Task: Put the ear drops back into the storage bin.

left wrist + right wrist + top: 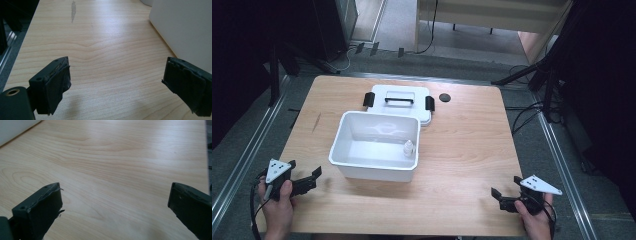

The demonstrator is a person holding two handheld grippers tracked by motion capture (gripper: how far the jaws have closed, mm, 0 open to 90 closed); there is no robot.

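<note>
Spanning most of the high view, a pale wood-grain tabletop [462, 145] carries everything here, with grey floor and dark stands around its edges. Near its middle sits an open white plastic box [362, 150], rectangular and deep, its near wall facing the person. Just behind the box, and touching or nearly touching its far rim, lies a flat white lid [399, 102] with a black handle across its top and a black latch at either end. Inside the box, against its right wall toward the near corner, stands a small white bottle [409, 148], upright with a narrow cap. A small round black disc [444, 97] lies on the wood just right of the lid, apart from it. At the near left corner the person's left hand [279, 207] holds the left gripper [307, 180], its fingers [53, 85] spread wide and released, nothing between them; in the left gripper view the box's white side wall [185, 27] stands beside its right-hand finger, and a grey smudge [73, 11] marks the wood farther off. At the near right edge the right hand [534, 217] holds the right gripper [502, 192], its fingers [40, 213] likewise parted and empty over bare wood, well apart from the box.
</note>
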